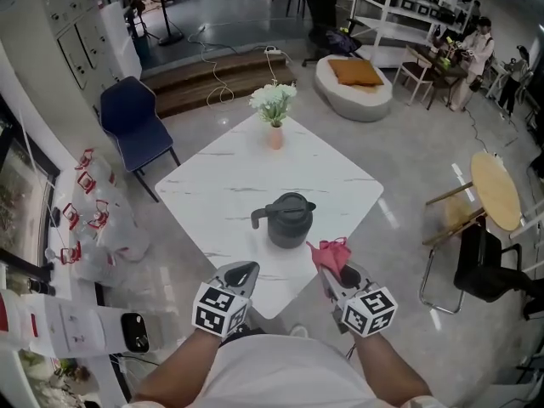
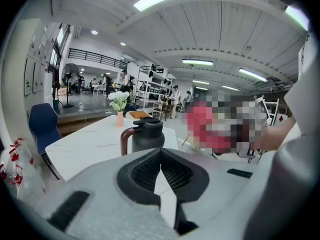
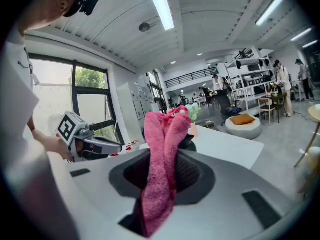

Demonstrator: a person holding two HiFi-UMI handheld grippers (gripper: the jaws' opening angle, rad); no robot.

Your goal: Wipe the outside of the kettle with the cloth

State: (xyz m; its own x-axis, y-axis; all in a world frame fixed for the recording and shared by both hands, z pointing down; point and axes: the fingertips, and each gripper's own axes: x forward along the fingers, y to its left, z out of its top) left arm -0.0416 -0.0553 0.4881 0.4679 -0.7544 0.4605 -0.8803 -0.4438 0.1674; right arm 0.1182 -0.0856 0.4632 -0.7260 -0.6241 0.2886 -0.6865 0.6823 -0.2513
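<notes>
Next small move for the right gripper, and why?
Probably ease the right gripper forward until the pink cloth meets the near side of the kettle. The cloth is clamped in its jaws but sits apart from the kettle, which stands untouched on the table. The left gripper is shut and empty.

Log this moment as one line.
left tool: shut, empty | right tool: shut on cloth | kettle: upright on table

Grey floor (image 1: pixel 408 164); blue chair (image 1: pixel 129 116)
</notes>
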